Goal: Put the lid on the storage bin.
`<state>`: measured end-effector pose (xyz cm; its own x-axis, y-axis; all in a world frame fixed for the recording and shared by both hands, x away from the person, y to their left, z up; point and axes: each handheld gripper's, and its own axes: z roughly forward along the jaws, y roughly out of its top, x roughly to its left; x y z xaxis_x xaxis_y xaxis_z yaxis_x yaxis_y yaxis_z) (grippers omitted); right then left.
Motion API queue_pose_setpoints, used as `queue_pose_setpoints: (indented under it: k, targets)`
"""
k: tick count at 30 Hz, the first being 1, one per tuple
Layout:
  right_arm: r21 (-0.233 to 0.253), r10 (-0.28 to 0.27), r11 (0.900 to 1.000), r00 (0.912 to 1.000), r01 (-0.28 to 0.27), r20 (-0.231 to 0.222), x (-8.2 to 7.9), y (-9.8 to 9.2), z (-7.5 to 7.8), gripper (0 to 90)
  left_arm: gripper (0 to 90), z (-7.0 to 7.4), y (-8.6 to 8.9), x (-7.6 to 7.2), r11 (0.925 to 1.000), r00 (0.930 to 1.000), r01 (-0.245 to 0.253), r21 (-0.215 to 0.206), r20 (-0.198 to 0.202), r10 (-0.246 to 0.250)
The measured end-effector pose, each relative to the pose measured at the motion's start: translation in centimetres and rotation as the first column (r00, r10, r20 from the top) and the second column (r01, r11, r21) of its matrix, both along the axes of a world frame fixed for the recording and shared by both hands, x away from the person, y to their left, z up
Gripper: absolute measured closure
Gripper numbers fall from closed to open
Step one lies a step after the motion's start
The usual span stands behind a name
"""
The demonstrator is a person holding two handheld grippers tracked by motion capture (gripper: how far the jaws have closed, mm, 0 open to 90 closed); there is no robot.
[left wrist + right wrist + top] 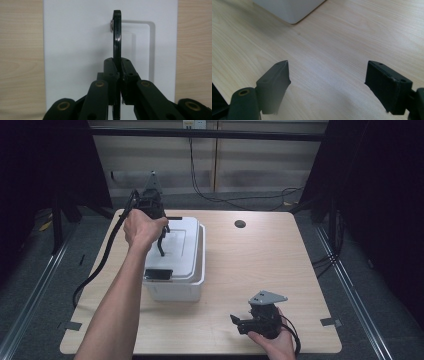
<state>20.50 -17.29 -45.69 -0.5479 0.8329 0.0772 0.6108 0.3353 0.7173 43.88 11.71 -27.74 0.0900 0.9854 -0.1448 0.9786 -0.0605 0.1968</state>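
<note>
Black handle (pixel 117 37) pinched in left claw (pixel 120 75) above white box (pixel 185 265); right claw (pixel 327 87) wide, low over table (pixel 250 270).

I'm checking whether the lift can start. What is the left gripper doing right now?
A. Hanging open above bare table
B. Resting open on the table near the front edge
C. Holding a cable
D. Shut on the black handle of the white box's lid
D: in the left gripper view the left gripper has its jaws pressed against the thin black handle standing up from the white box lid.
</note>
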Motion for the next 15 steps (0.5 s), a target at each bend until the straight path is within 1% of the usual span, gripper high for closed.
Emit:
queue_pose_setpoints:
  k: [1, 3, 4, 6, 7, 9, 10, 11, 12, 13, 14, 15]
  targets:
    - [0.001, -0.001, 1.0, 1.0, 0.001, 0.0, 0.0, 0.0, 0.0, 19.0, 84.9, -0.1, -0.1, 0.0, 1.0, 0.9999, -0.001, 0.006, -0.012, 0.001]
    - [0.0, -0.003, 1.0, 1.0, 0.003, 0.002, 0.0, -0.1, 0.0, 19.0, 84.9, -0.1, -0.1, 0.1, 0.9999, 0.9999, -0.013, 0.007, 0.007, 0.013]
    - [0.0, -0.002, 1.0, 1.0, 0.002, 0.004, 0.0, -0.1, 0.0, 19.0, 84.9, -0.1, -0.1, 0.1, 0.9999, 0.9999, -0.011, 0.005, 0.007, 0.011]
    - [0.001, -0.004, 1.0, 1.0, 0.004, 0.001, 0.0, -0.1, 0.0, 19.0, 84.8, -0.1, -0.2, 0.2, 0.9997, 0.9997, -0.023, -0.002, 0.007, 0.023]
    - [0.0, -0.002, 1.0, 1.0, 0.002, 0.002, 0.0, -0.1, 0.0, 19.0, 84.9, -0.2, -0.3, 0.2, 0.9998, 0.9998, -0.018, 0.005, 0.008, 0.018]
    - [0.001, 0.0, 1.0, 1.0, 0.0, 0.003, 0.0, -0.1, 0.0, 19.0, 84.9, -0.3, -0.3, 0.3, 0.9996, 0.9996, -0.026, -0.011, 0.008, 0.026]
    - [0.002, 0.003, 1.0, 1.0, -0.003, 0.007, 0.0, -0.1, 0.0, 19.0, 84.9, -0.4, -0.5, 0.3, 0.9994, 0.9994, -0.033, -0.008, 0.011, 0.033]
    - [0.001, 0.001, 1.0, 1.0, -0.001, 0.006, 0.0, -0.1, 0.0, 19.0, 84.9, -0.5, -0.6, 0.4, 0.9997, 0.9996, -0.026, -0.005, 0.006, 0.026]
    - [0.003, 0.003, 1.0, 1.0, -0.003, 0.005, 0.0, -0.1, 0.0, 19.0, 84.8, -0.6, -0.7, 0.3, 0.999, 0.9992, -0.039, -0.019, 0.011, 0.039]
    - [0.002, -0.002, 1.0, 1.0, 0.002, 0.0, 0.0, -0.1, 0.0, 19.0, 84.9, -0.7, -0.9, 0.3, 0.9993, 0.9991, -0.036, -0.014, 0.019, 0.036]
    - [0.002, -0.002, 1.0, 1.0, 0.002, 0.0, 0.0, -0.1, 0.0, 19.0, 84.9, -0.8, -1.1, 0.3, 0.9995, 0.9995, -0.03, -0.007, 0.008, 0.03]
    - [0.0, 0.0, 1.0, 1.0, 0.0, 0.002, 0.0, -0.1, 0.0, 19.0, 84.8, -0.9, -1.1, 0.3, 0.9994, 0.9995, -0.031, -0.018, 0.005, 0.031]
